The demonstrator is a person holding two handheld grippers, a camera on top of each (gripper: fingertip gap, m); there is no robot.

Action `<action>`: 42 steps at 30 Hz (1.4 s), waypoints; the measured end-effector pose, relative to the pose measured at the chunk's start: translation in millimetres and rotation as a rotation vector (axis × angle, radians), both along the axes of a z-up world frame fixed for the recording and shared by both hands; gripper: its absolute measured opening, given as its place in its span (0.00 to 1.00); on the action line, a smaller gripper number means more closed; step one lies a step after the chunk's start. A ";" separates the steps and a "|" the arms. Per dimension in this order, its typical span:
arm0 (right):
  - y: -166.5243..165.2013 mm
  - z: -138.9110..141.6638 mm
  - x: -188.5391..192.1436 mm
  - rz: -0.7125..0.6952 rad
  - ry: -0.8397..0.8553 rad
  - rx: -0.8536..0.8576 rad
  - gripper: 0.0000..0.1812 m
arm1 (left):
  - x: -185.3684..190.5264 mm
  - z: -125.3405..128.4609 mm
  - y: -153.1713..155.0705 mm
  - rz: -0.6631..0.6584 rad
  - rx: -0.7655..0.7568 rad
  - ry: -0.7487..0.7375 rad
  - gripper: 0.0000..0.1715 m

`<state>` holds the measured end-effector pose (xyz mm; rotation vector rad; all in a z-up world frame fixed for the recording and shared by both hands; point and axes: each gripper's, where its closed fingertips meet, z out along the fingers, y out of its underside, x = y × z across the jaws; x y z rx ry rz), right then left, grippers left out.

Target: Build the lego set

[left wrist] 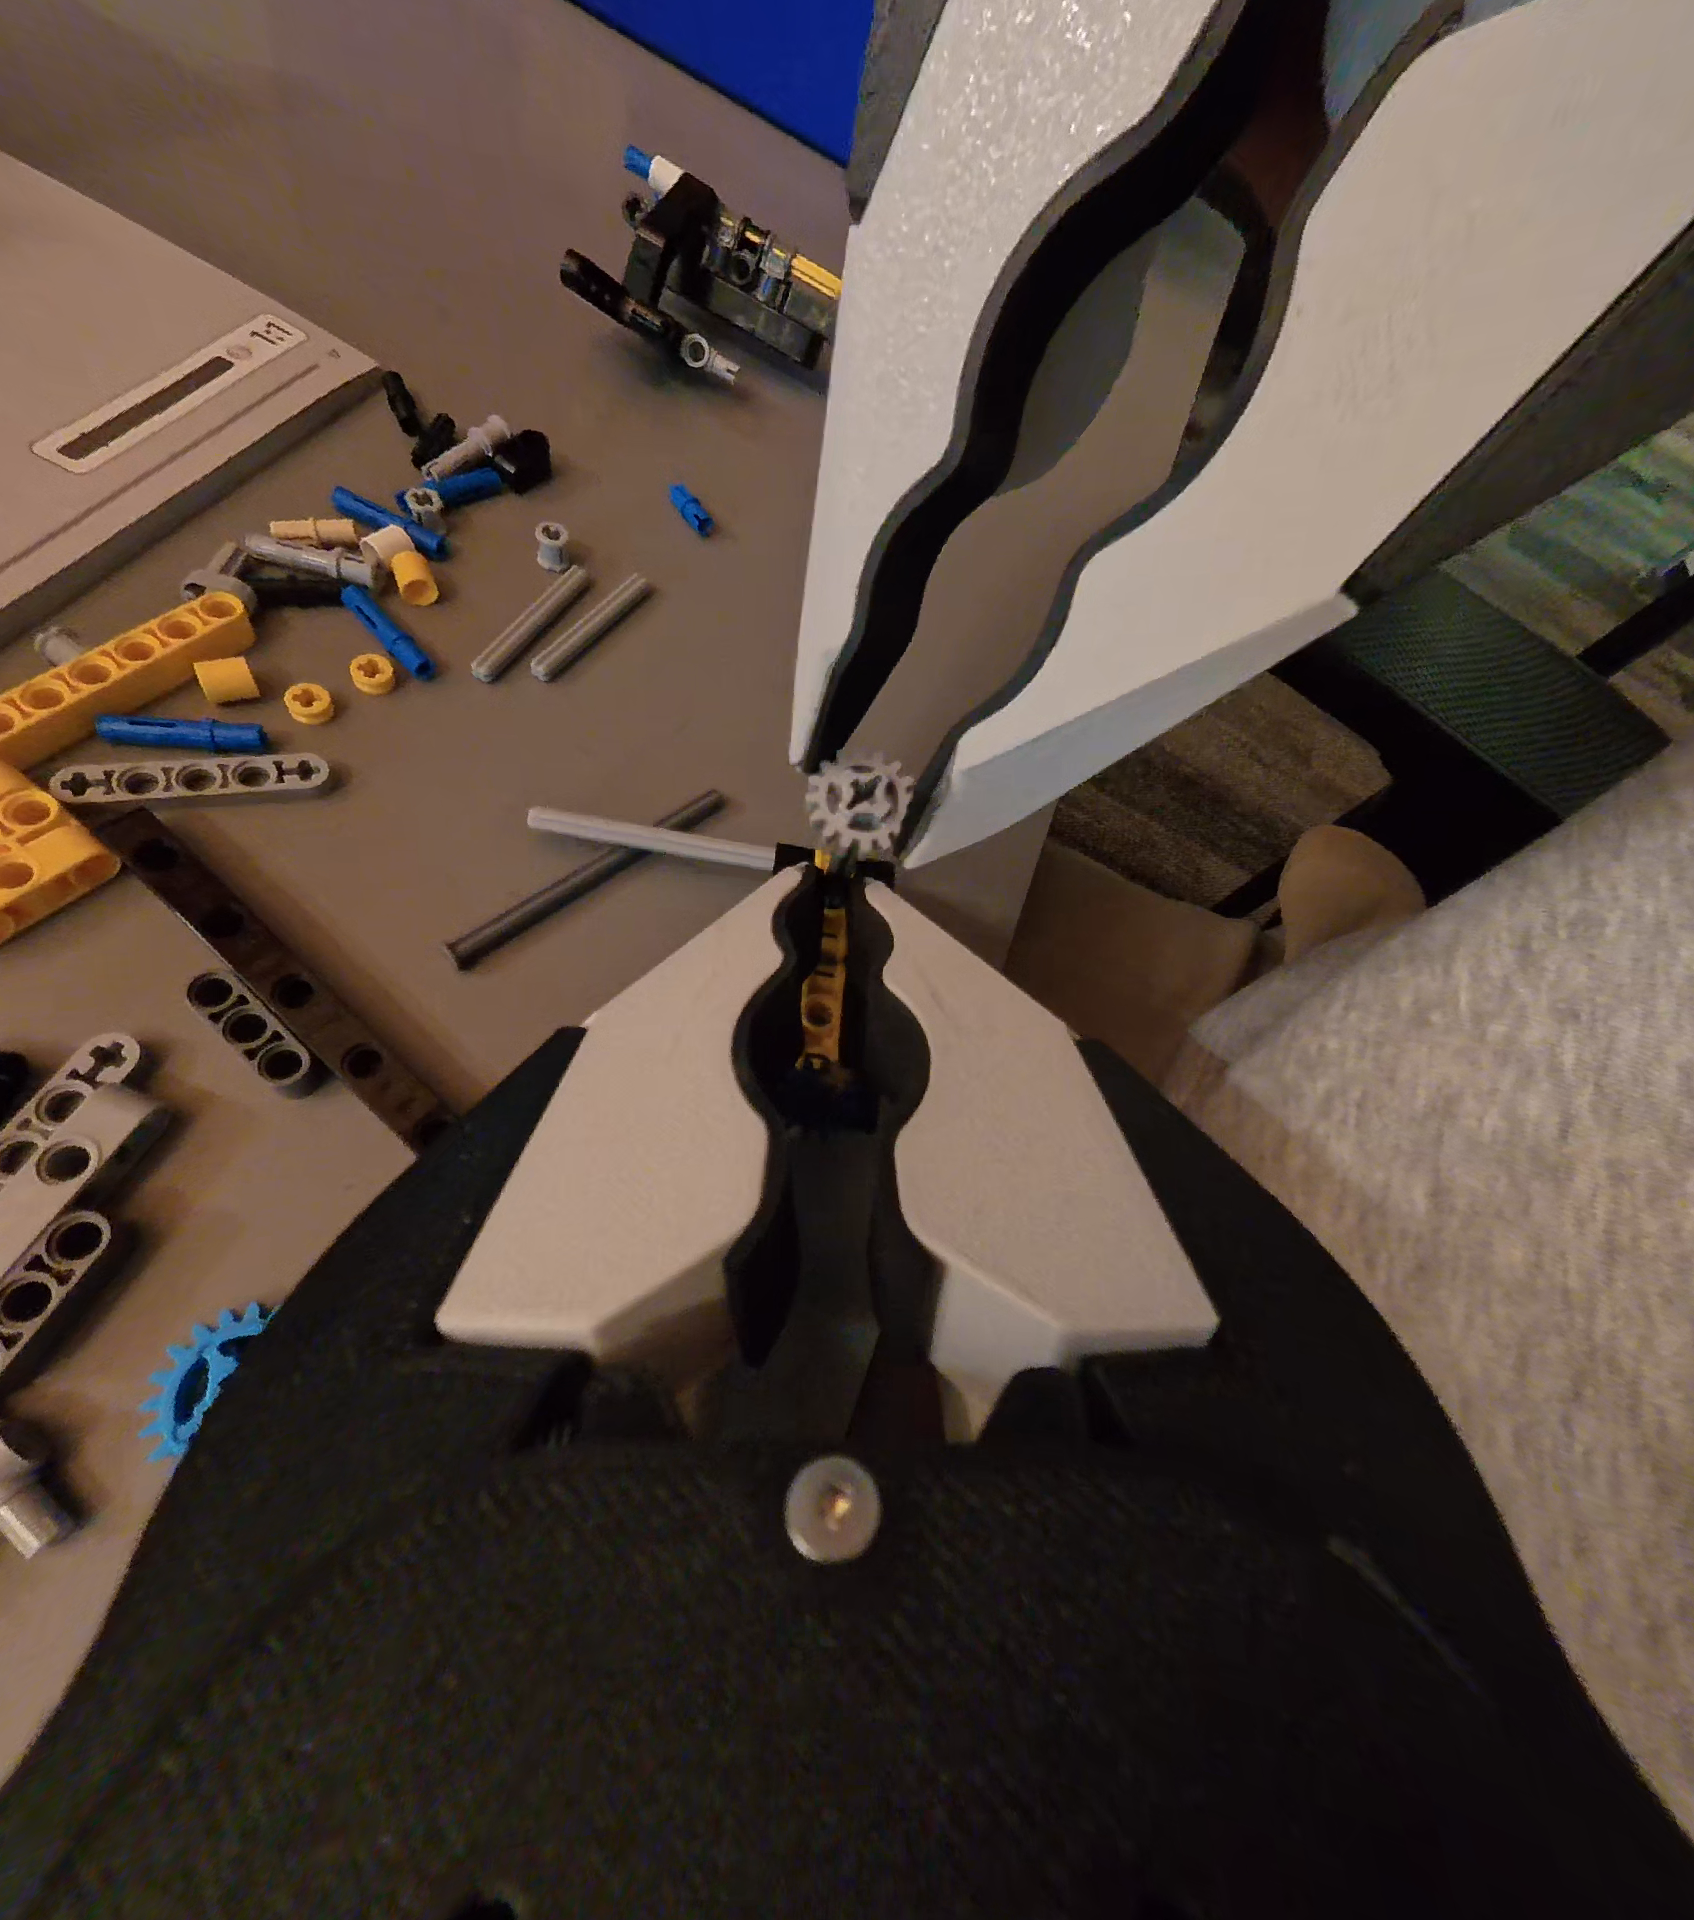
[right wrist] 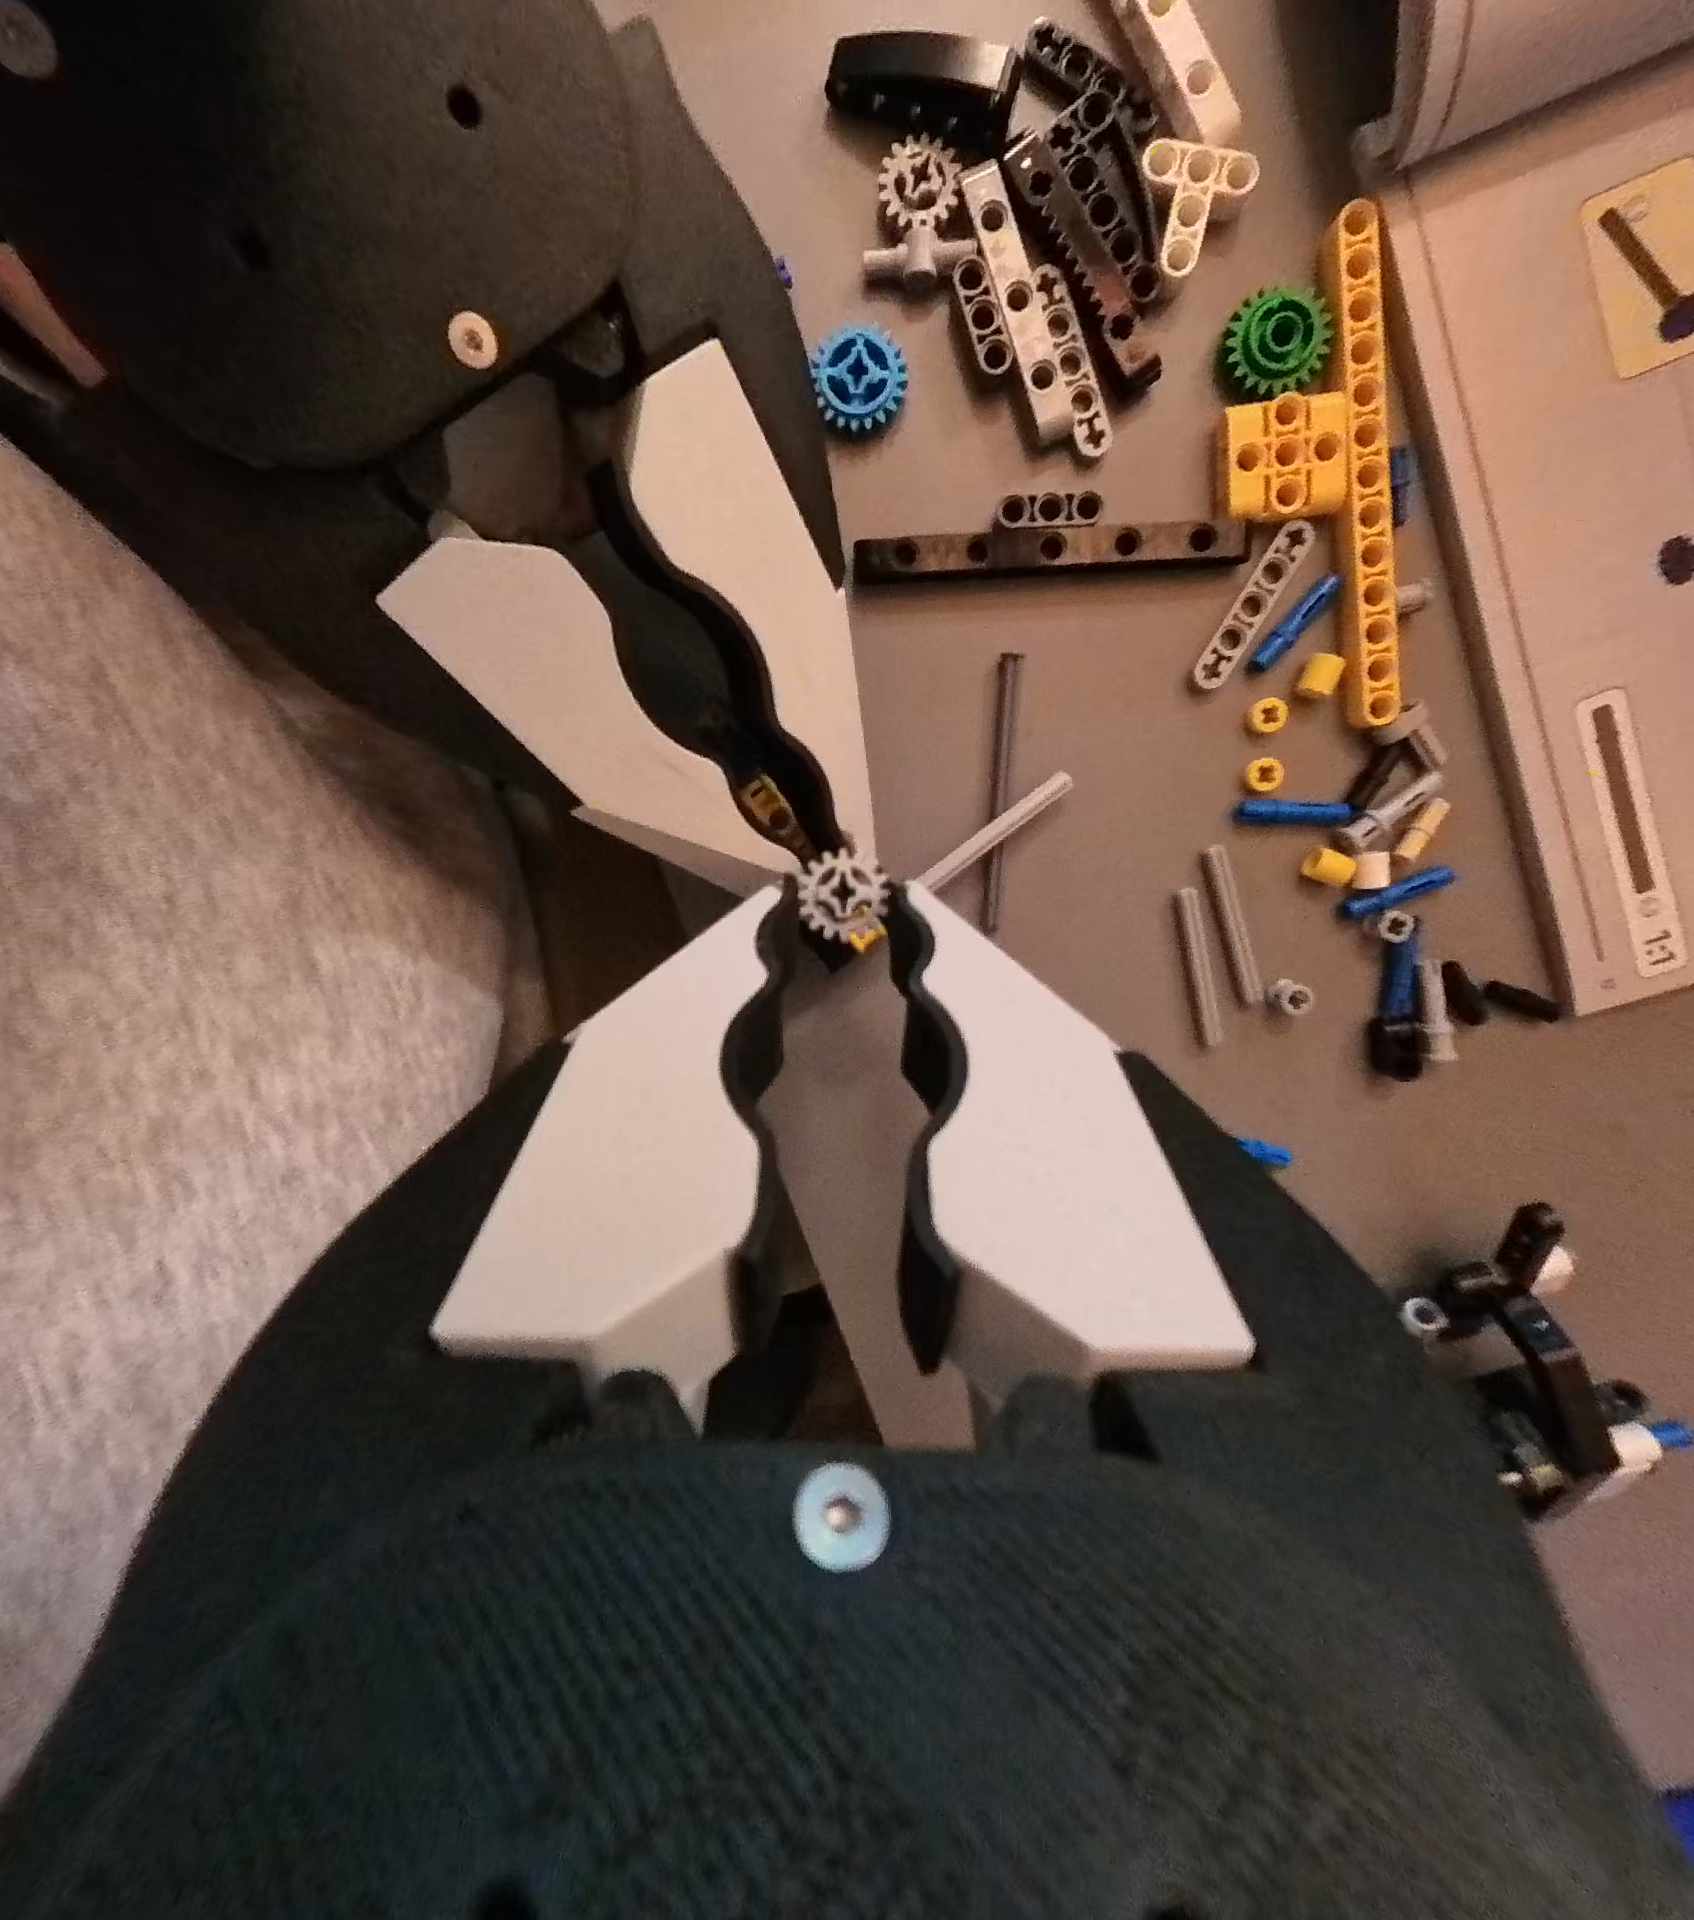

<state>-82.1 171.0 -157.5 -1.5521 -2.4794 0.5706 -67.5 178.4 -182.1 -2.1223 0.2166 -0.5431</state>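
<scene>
Grey table (left wrist: 510, 260), left gripper (left wrist: 835, 883) clamping yellow beam (left wrist: 822, 987), right gripper (right wrist: 838, 925) pinching gear (right wrist: 843, 896)

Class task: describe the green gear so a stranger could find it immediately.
Start at the long yellow beam beside the instruction booklet. The green gear lies flat against its side, just above the yellow block. It is the only green piece; the other loose gears are blue or grey.

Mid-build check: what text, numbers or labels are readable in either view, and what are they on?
Instruction booklet: one short printed mark beside its grey length bar, legible, but I don't transcribe writing.
Nothing else readable shows in either view.
</scene>
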 end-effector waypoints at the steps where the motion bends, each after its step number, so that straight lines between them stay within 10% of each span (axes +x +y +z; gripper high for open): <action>1: 0.0 0.0 0.2 -0.001 -0.002 -0.002 0.09 | 0.1 0.0 0.0 -0.001 -0.001 -0.001 0.02; 42: 0.6 -1.0 3.8 -0.006 -0.005 -0.041 0.09 | 0.6 -0.1 0.8 -0.004 -0.001 -0.001 0.02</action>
